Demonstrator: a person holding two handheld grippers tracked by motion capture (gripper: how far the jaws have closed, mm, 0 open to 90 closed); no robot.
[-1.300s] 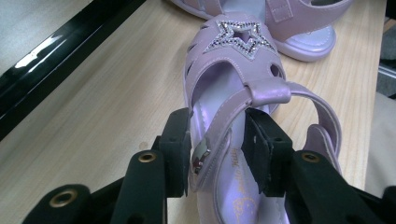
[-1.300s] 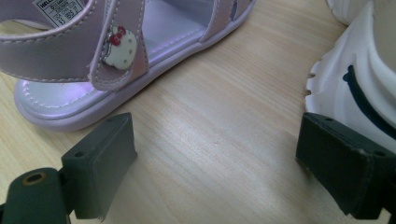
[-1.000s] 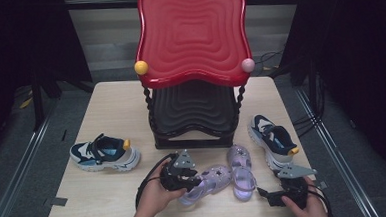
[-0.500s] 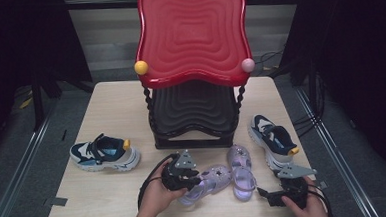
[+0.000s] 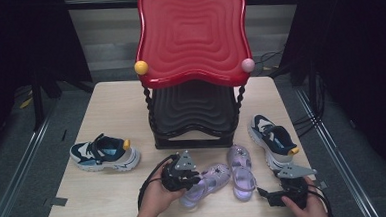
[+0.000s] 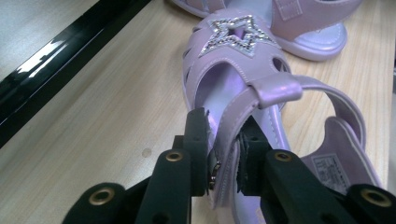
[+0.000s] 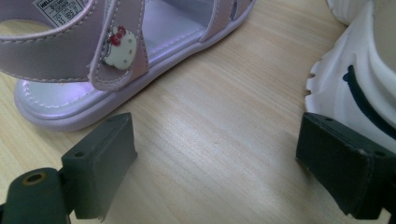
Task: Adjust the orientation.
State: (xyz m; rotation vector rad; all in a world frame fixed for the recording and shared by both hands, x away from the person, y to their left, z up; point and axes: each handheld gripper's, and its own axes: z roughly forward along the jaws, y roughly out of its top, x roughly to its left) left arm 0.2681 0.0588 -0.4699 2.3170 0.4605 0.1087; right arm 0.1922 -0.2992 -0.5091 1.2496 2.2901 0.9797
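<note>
The left tongs (image 6: 223,161) are pinched tight on the side strap of the left purple sandal (image 6: 243,93). Their jaws have just been closing, and now the pads squeeze the strap w/ the strap right between them. I think the strap is picked b/c it is thin and sticks up, so it's easy to grab and lift the shoe by.

In the high view the left tongs (image 5: 193,177) sit at the sandal's (image 5: 205,183) heel end, near the front edge of the table (image 5: 106,108).

The right tongs (image 7: 212,168) are spread wide, w/ nothing between the jaws, just bare wood. They rest low by the table's front right corner (image 5: 285,190), prob. waiting their turn. The other purple sandal (image 7: 116,56), w/ a little cat badge on its strap, is just beside one jaw. A white & navy sneaker (image 7: 359,88) is just beside the other jaw.

Behind the sandals is a 2-shelf rack: red top shelf (image 5: 192,33), black bottom shelf (image 5: 193,111). Another sneaker (image 5: 104,153) lies well apart on the left. The 2 sandals (image 5: 240,172) lie close together, so lifting one could bump the other.
</note>
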